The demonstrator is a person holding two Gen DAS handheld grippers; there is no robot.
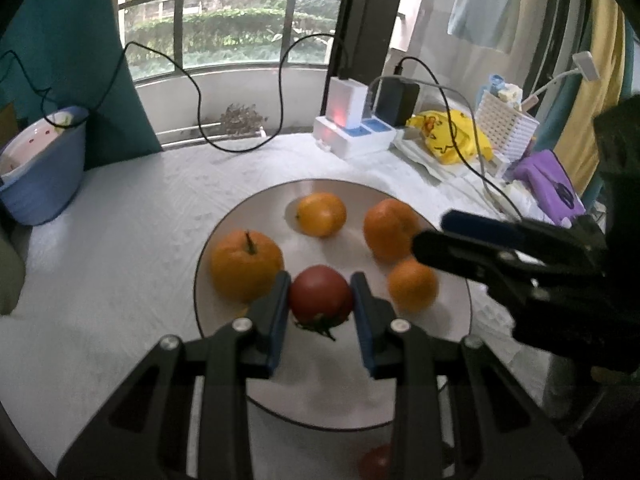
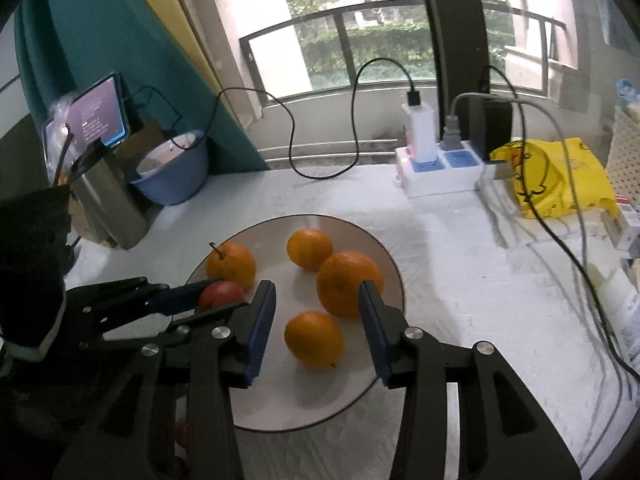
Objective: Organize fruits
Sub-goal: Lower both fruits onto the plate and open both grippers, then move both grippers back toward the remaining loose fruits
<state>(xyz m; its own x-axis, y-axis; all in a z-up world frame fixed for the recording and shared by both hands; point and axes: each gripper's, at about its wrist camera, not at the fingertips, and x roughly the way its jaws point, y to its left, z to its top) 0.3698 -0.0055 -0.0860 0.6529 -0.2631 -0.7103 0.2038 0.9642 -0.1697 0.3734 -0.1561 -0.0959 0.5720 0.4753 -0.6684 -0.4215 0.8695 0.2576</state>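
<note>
A round pale plate point(image 1: 280, 392) on the white tablecloth holds several oranges. The biggest, stemmed orange point(image 1: 245, 266) lies at the plate's left. My left gripper point(image 1: 321, 280) is shut on a red tomato point(image 1: 321, 296), stem end towards the camera, just over the plate's near side. In the right wrist view that tomato point(image 2: 218, 293) shows between the left gripper's fingers point(image 2: 184, 296). My right gripper point(image 2: 317, 288) is open over the plate. A small orange point(image 2: 314, 338) lies between its pads with gaps on both sides. A larger orange point(image 2: 348, 284) sits just beyond.
Another red fruit point(image 1: 376, 460) lies on the cloth near the plate's front edge. At the back stand a white power strip point(image 1: 352, 136) with chargers and trailing cables, a yellow bag point(image 2: 556, 176), a white basket point(image 1: 506, 124), a blue basin point(image 1: 40, 168) and a steel flask point(image 2: 108, 200).
</note>
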